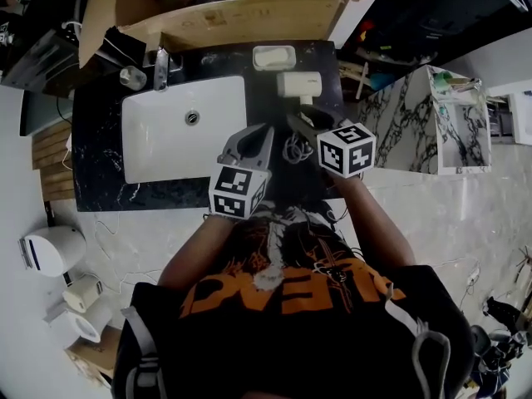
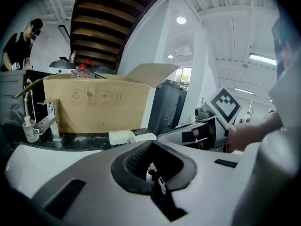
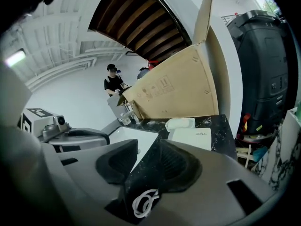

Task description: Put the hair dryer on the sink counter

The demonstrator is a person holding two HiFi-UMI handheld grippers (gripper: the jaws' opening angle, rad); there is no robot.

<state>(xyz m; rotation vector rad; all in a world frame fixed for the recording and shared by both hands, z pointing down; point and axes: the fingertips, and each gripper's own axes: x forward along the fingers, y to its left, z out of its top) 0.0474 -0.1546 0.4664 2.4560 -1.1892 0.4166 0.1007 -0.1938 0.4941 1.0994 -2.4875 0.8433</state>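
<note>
head view: hair dryer (image 1: 299,84) already lies on the tabletop (image 1: 100,156), right of the basin (image 1: 183,127), white cord (image 1: 295,149) bunched in front.
left gripper view: left tongs (image 2: 153,144) closed, empty.
right gripper view: right tongs (image 3: 146,149) slightly apart, pinching nothing, cord below them. any cord handling: don't tug the dryer off its spot.

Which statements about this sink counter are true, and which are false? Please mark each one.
1. The basin is white and set in a dark counter. True.
2. The cardboard box behind the basin is closed. False: its flaps stand open.
3. The white cable lies inside the basin. False: it lies on the dark counter, to the right of the basin.
4. A faucet stands at the basin's far edge. True.
</note>
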